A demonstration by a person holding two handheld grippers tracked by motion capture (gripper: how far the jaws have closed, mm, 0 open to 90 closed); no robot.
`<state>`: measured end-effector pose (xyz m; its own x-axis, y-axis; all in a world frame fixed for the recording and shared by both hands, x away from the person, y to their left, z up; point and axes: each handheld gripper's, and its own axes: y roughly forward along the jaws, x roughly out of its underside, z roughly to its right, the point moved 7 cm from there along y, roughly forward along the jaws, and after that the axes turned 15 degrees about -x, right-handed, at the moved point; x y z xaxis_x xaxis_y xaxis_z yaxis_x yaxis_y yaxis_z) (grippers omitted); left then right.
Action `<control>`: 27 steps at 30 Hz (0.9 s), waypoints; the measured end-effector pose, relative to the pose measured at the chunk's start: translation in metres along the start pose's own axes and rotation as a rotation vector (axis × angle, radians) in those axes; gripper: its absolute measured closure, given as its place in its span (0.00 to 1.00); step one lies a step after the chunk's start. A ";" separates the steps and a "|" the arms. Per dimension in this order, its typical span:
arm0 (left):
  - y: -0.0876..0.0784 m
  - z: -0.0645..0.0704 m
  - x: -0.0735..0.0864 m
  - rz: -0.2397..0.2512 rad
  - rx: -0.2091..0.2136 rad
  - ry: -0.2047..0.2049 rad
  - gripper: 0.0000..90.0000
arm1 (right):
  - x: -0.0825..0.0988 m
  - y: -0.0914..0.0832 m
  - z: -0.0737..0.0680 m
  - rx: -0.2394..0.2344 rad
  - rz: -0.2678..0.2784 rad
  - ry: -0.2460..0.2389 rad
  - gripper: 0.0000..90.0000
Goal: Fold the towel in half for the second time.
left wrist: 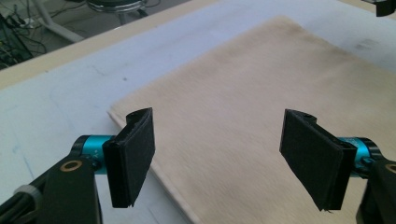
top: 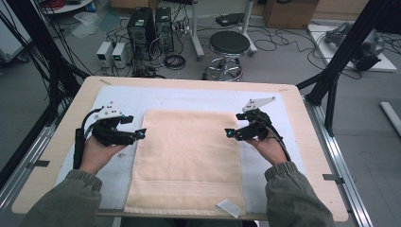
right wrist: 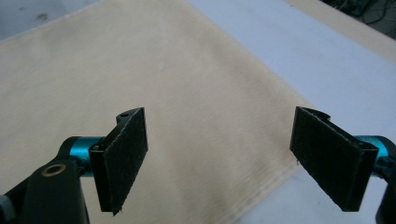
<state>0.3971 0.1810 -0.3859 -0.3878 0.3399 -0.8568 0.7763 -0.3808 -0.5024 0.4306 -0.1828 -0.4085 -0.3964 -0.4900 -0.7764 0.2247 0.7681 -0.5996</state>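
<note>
A cream towel lies flat on a pale blue-white mat in the middle of the wooden table. My left gripper hovers at the towel's left edge, jaws pointing inward, open with nothing between them. In the left gripper view the towel spreads out beyond my left gripper, its edge running under the left pad. My right gripper hovers over the towel's right edge, also open and empty. The right gripper view has the towel below my right gripper, its hem near the right pad.
A small white label sits at the towel's near right corner. Beyond the table's far edge stand a black stool, computer towers and cables on the floor. Black frame struts rise at the right.
</note>
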 end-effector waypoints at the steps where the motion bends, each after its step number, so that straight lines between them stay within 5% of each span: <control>1: 0.004 -0.002 -0.002 -0.007 -0.007 0.005 0.31 | -0.002 0.001 0.004 0.006 0.002 0.002 0.21; 4: 0.018 -0.007 -0.003 -0.033 -0.019 0.017 0.34 | -0.008 0.003 0.016 0.033 0.002 -0.002 0.23; 14: 0.059 -0.029 0.014 -0.110 -0.073 -0.049 0.34 | 0.002 0.023 0.049 0.063 -0.039 0.069 0.23; 17: 0.069 -0.031 0.016 -0.095 -0.104 -0.068 0.33 | 0.008 0.028 0.055 0.067 -0.046 0.089 0.23; 27: 0.091 -0.031 0.037 -0.157 -0.127 -0.076 0.37 | 0.033 0.041 0.069 0.110 -0.077 0.154 0.24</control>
<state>0.4688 0.1851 -0.4600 -0.5415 0.3191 -0.7778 0.7580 -0.2148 -0.6158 0.4885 -0.1956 -0.4722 -0.5460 -0.4702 -0.6934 0.2806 0.6772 -0.6802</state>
